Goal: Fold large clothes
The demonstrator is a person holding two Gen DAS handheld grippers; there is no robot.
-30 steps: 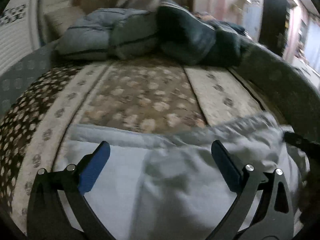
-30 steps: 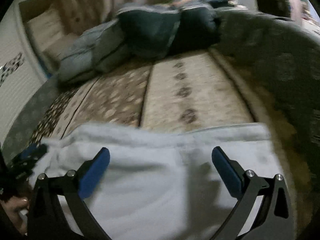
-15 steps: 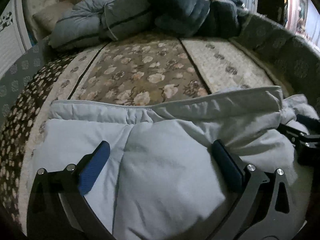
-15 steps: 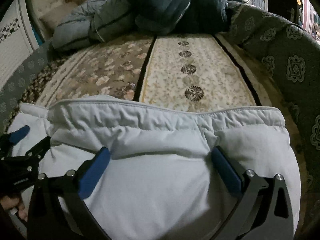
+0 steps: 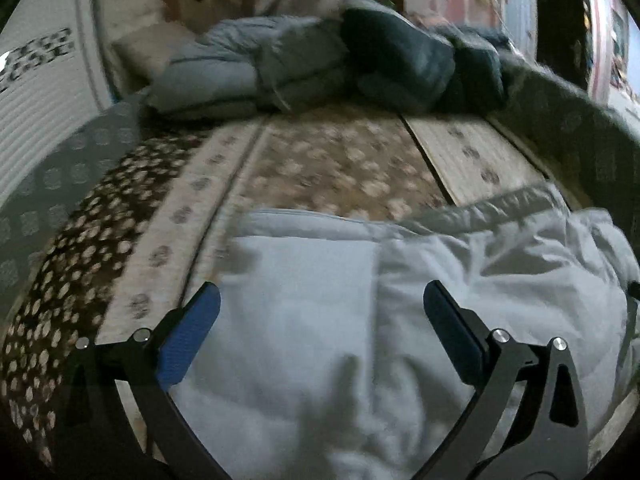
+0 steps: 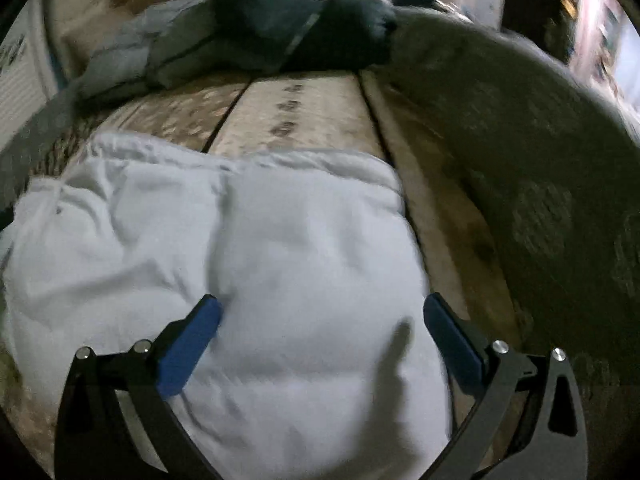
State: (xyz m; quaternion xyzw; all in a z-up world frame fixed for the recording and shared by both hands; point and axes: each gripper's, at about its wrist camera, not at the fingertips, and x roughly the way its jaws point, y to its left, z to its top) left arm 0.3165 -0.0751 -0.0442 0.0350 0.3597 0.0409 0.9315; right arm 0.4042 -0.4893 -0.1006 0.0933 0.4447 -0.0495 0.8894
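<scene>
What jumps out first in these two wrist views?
The puffy white garment fills the foreground, bunched on the patterned bed cover. Both the left gripper and the right gripper hang open over it, holding nothing. At the far end lies a pile of grey and dark folded bedding.

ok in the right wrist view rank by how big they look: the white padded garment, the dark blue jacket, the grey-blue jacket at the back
1. white padded garment, though it lies nearest the camera
2. dark blue jacket
3. grey-blue jacket, partly hidden, so 2 and 3 are unsure
</scene>
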